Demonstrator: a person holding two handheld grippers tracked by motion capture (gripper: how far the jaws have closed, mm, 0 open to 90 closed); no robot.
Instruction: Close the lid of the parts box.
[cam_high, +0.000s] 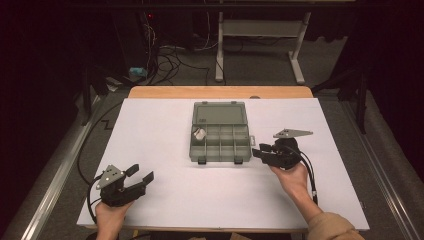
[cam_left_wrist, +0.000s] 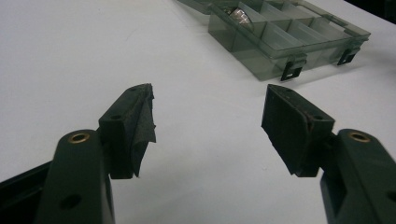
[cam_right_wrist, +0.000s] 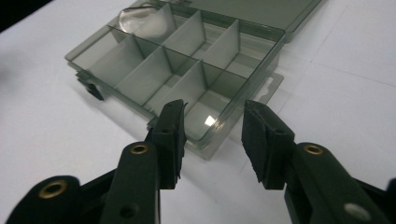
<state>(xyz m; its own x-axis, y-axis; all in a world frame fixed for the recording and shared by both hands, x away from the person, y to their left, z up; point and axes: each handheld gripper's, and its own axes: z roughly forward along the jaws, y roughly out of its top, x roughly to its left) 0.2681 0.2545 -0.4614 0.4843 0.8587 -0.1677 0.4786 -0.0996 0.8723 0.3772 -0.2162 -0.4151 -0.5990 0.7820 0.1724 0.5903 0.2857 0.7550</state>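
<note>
Right gripper (cam_right_wrist: 212, 140) jaws half apart, nothing between, right at near corner of organizer box (cam_high: 220, 132). Box mid-table, lid flipped back at 12 o'clock, one small pale thing (cam_high: 199, 134) in left compartment, rest bare. Left gripper (cam_high: 141, 177) wide apart at 7 o'clock, idle. Job barely started, I'd say.

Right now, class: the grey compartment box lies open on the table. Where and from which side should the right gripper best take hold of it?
Probably the near right corner wall of the compartment box, approached from its right end. The right gripper is already there, open, with that thin upright wall between its jaws; the low rim suits a pinch.
</note>
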